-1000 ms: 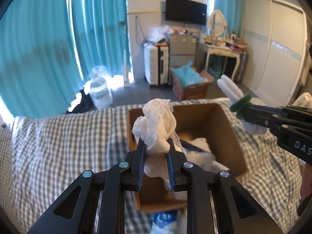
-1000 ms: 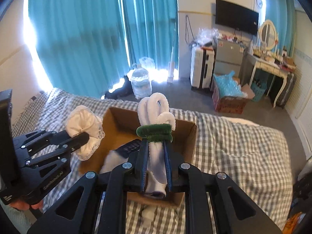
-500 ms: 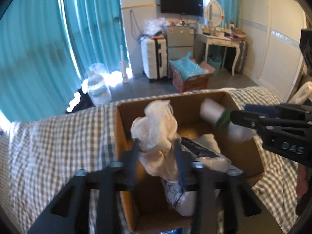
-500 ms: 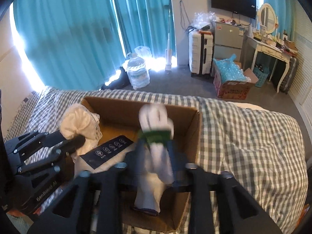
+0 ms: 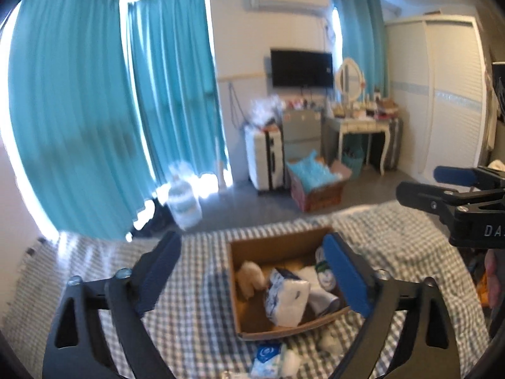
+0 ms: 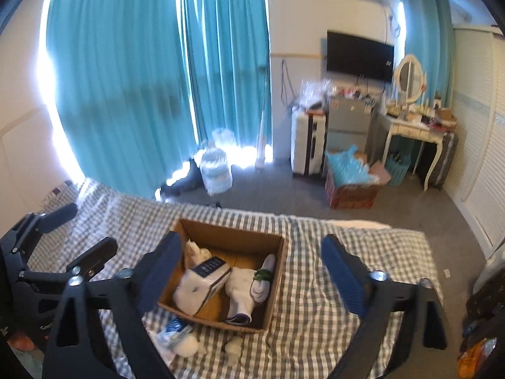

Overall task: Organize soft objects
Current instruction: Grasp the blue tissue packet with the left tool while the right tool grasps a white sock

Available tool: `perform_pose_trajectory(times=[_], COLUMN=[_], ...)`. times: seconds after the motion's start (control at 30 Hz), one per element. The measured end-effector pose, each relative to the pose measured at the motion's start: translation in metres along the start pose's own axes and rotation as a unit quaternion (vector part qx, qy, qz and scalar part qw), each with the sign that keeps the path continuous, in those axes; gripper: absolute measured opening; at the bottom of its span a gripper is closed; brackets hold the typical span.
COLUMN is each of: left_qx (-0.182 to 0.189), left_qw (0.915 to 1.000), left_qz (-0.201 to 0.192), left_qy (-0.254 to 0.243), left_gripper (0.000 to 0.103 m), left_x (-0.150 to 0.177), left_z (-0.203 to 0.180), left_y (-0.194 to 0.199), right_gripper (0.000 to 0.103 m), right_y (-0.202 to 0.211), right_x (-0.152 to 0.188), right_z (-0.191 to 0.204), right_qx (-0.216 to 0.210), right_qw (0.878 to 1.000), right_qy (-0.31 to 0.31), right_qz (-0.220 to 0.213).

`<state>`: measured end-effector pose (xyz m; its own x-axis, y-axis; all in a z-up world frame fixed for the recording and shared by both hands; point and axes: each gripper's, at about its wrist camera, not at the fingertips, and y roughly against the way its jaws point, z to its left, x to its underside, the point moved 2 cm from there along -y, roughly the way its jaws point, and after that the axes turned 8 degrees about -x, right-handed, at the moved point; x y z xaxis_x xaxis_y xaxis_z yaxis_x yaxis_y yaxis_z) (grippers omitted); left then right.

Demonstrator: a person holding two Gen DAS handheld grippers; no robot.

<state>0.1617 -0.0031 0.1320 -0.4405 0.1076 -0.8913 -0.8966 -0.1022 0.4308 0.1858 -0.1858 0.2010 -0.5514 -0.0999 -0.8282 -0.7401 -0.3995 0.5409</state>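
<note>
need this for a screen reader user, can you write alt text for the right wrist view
Open, empty right tongs hang above a cardboard box on a checked bed; the jaws have just been opening. The box holds a white glove with a green band, a tissue pack and a cream lace cloth. The left tongs, also open, show at left, before teal curtains.
</note>
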Motion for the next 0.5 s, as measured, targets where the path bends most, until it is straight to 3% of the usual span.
perform_pose_trajectory(times=[0.1,0.23,0.37,0.5], left_qx=[-0.007,-0.011,-0.015,-0.005], left_qw=[0.9995,0.9992,0.9993,0.9999], left_qz=[-0.030,-0.037,-0.032,-0.005], left_qy=[0.005,0.011,0.008,0.007], left_gripper=[0.101,0.102,0.102,0.102], left_x=[-0.009,-0.004,0.019,0.054], left_z=[0.008,0.018,0.018,0.014], left_y=[0.045,0.084,0.097,0.095], right_gripper=[0.102,0.103,0.103,0.103], right_y=[0.045,0.090,0.112,0.107], right_x=[-0.006,0.003,0.031,0.068], right_z=[0.018,0.044,0.067,0.077], right_qx=[0.006,0.015,0.009,0.006], right_qw=[1.000,0.999,0.998,0.998], right_qy=[0.008,0.039,0.056,0.059], right_qz=[-0.013,-0.029,-0.035,-0.017])
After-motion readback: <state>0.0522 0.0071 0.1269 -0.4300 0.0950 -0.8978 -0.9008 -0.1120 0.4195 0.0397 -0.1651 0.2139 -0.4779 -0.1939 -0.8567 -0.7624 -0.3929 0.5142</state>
